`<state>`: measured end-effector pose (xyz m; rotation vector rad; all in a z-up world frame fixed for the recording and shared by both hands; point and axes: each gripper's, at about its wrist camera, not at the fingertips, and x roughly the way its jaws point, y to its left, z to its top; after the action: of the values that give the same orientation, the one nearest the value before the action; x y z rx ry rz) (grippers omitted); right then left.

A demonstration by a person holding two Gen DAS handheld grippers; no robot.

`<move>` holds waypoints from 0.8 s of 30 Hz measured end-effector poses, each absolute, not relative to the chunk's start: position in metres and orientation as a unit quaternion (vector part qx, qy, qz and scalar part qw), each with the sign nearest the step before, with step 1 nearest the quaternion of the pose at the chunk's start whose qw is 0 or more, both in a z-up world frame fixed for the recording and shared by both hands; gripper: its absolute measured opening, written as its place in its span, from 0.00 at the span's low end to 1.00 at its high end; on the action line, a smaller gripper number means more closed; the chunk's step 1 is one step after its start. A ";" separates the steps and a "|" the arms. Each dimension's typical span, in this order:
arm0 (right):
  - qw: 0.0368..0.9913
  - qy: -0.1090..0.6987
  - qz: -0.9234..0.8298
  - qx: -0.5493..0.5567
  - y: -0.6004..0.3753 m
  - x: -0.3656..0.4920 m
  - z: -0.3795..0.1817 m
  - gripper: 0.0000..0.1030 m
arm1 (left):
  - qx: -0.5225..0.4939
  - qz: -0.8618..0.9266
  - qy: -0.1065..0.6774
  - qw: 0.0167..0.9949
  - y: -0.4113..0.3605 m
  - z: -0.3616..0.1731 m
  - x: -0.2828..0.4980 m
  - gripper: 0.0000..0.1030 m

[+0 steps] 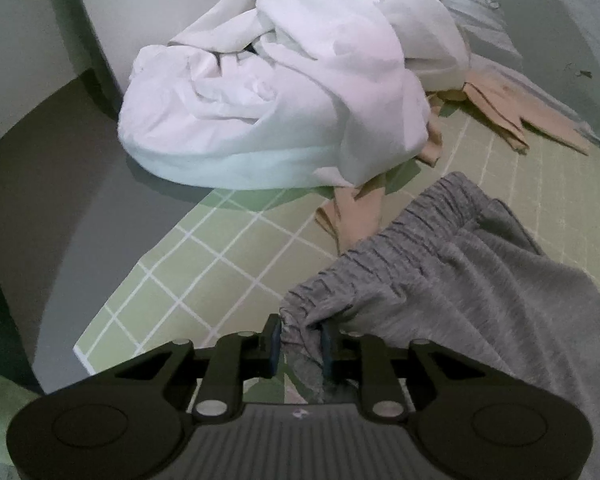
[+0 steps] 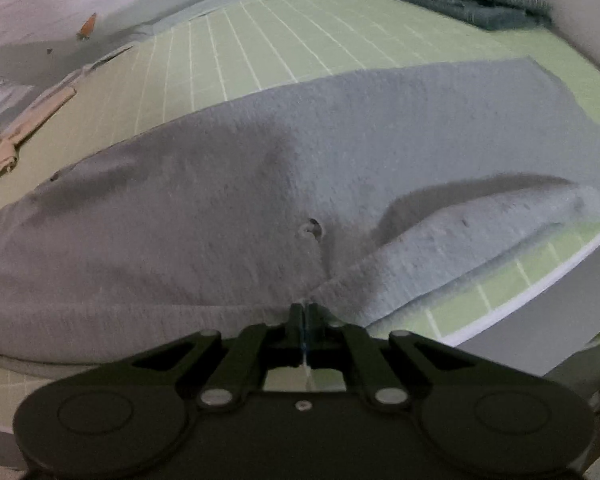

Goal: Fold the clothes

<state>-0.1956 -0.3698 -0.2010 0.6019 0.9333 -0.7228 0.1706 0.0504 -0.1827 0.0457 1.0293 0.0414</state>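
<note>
Gripping grey shorts [image 1: 460, 280] waistband in left gripper [image 1: 300, 344]; pinching crotch hem with clenched right gripper [image 2: 305, 312]. Awaiting folding ahead: white garment [image 1: 284, 92], beige garment [image 1: 356, 216].

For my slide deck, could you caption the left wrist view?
Left gripper pinches the elastic waistband of grey shorts on a green grid mat, white garment heaped behind.

Grey sweatpants [image 2: 260, 184] lie spread lengthwise along the counter's [image 2: 260, 40] near edge, elastic waistband [image 1: 412, 236] bunched at the left end, one leg seemingly folded over near the right corner
</note>
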 end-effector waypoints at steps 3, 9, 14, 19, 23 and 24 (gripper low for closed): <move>0.791 0.434 -0.325 0.284 -0.374 -0.196 -0.200 0.12 | 0.030 0.030 0.482 0.875 0.046 -0.174 0.164 0.48; 0.806 0.420 -0.329 0.258 -0.383 -0.205 -0.188 0.58 | 0.036 0.027 0.444 0.895 0.025 -0.144 0.144 0.68; 0.814 0.409 -0.338 0.236 -0.403 -0.212 -0.182 0.79 | 0.068 -0.058 0.429 0.899 -0.037 -0.134 0.113 0.78; 0.815 0.399 -0.357 0.223 -0.439 -0.236 -0.182 0.92 | 0.099 -0.160 0.465 0.865 -0.125 -0.156 0.071 0.80; 0.815 0.393 -0.369 0.213 -0.478 -0.255 -0.183 0.96 | 0.125 -0.216 0.500 0.829 -0.188 -0.180 0.030 0.80; 0.815 0.395 -0.374 0.202 -0.489 -0.260 -0.185 0.96 | 0.137 -0.227 0.508 0.819 -0.199 -0.185 0.019 0.80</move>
<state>-0.2597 -0.4891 -0.1846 0.4317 0.8417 -0.7976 0.0194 -0.1991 -0.1847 0.2921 1.0829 -0.4833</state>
